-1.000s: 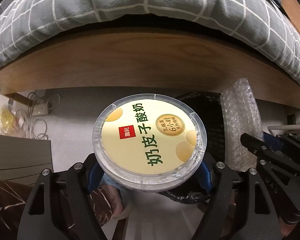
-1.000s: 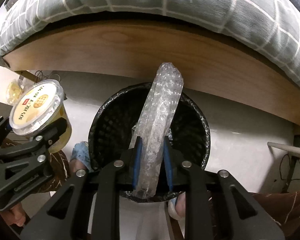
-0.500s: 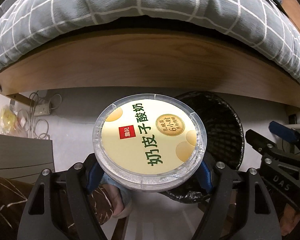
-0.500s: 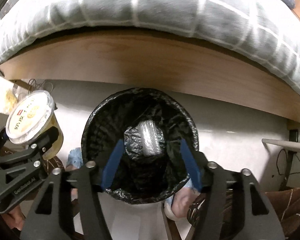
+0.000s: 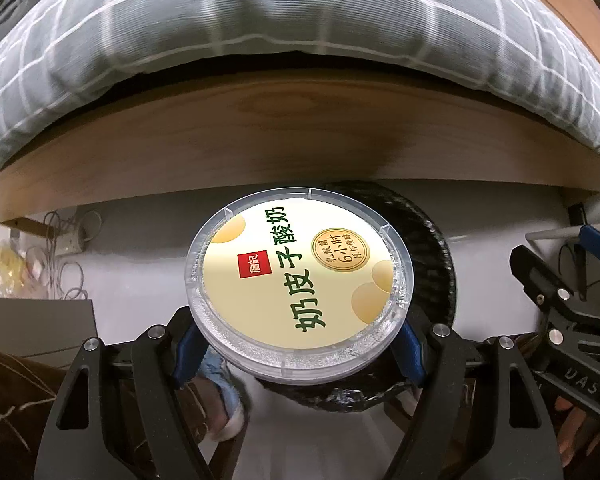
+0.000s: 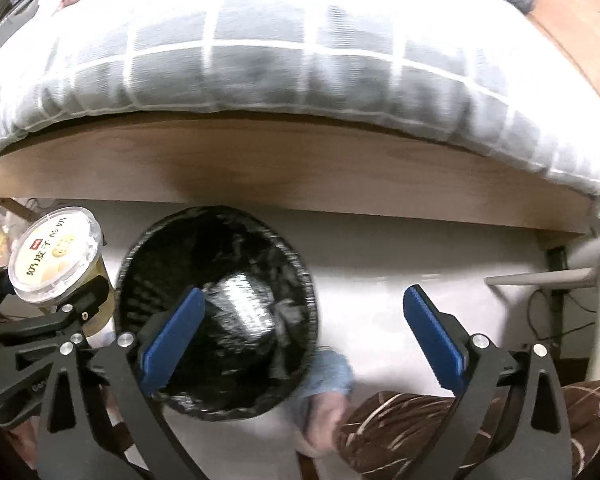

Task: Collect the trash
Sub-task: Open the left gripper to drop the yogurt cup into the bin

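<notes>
A: Trash count first: we see two items. One yogurt cup [image 5: 299,280], sealed with a yellow printed lid, sits clamped between the two blue pads of the left gripper [image 5: 299,344]. One roll of bubble wrap [image 6: 244,312] lies inside the bin [image 6: 296,264].

B: We confirm one bin, black, lined with a black bag, standing on the pale floor [image 6: 380,256] just in front of the wooden bed frame [image 6: 300,168]. In the left wrist view the cup overlaps the bin's left rim; we cannot tell whether it is directly above the opening.

A: Right gripper [image 6: 304,336] status: its jaws are opening and stand wide apart, with nothing between the two blue pads. The left pad overlaps the bin; the right pad is over bare floor.

B: Remaining items, counted: one grey checked duvet [image 6: 260,60] hanging over the frame, one slippered foot [image 6: 324,396] beside the bin, one brown patterned trouser leg [image 6: 400,424] at lower right. A bundle of cables [image 5: 60,248] lies at far left; their number is unclear.
</notes>
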`<state>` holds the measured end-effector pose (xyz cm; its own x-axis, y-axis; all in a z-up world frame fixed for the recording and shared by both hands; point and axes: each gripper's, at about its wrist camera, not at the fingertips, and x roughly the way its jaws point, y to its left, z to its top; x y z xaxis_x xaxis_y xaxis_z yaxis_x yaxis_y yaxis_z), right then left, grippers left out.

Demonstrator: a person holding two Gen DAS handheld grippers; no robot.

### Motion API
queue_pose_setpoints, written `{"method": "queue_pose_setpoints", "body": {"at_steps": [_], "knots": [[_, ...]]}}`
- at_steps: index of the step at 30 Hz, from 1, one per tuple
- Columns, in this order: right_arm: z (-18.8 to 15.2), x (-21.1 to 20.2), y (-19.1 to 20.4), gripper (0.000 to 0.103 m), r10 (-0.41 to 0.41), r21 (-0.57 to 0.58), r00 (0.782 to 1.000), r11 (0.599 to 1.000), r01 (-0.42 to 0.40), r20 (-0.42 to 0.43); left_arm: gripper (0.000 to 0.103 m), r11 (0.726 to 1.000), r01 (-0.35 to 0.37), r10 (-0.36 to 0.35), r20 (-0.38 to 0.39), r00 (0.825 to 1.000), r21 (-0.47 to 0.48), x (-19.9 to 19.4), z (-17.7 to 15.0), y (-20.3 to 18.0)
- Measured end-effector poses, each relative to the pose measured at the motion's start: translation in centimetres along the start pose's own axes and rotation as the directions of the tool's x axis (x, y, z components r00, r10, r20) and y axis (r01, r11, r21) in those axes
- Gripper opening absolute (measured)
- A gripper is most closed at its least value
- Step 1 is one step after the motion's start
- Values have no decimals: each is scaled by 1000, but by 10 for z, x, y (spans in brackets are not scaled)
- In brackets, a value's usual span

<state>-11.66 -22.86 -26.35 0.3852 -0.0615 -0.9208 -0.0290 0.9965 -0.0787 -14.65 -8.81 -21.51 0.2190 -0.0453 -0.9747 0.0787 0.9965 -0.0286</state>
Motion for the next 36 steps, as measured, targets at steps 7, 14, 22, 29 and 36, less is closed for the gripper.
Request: {"method": "queue_pose_setpoints", "body": {"at_steps": [7, 14, 22, 29, 36], "knots": [[-3, -4, -25, 95, 19, 55, 1000, 998, -20, 13, 74, 1000, 20, -20, -12, 1000, 19, 5, 1, -26], [-3, -6, -39, 95, 23, 100, 1000, 995, -24, 5, 74, 999, 21, -21, -8, 1000, 39, 6, -1, -40], [1, -7, -35, 95, 22, 104, 1000, 994, -23, 11, 91, 1000, 4, -4, 25, 1000, 25, 6, 0, -29], [8, -19, -34, 95, 19, 108, 999, 994, -23, 34, 97, 1000, -1, 1, 78, 997, -4, -11, 5, -14], [20, -36, -30, 96, 23, 112, 996, 993, -33, 89, 97, 1000, 0, 4, 128, 992, -31, -34, 13, 3]]}}
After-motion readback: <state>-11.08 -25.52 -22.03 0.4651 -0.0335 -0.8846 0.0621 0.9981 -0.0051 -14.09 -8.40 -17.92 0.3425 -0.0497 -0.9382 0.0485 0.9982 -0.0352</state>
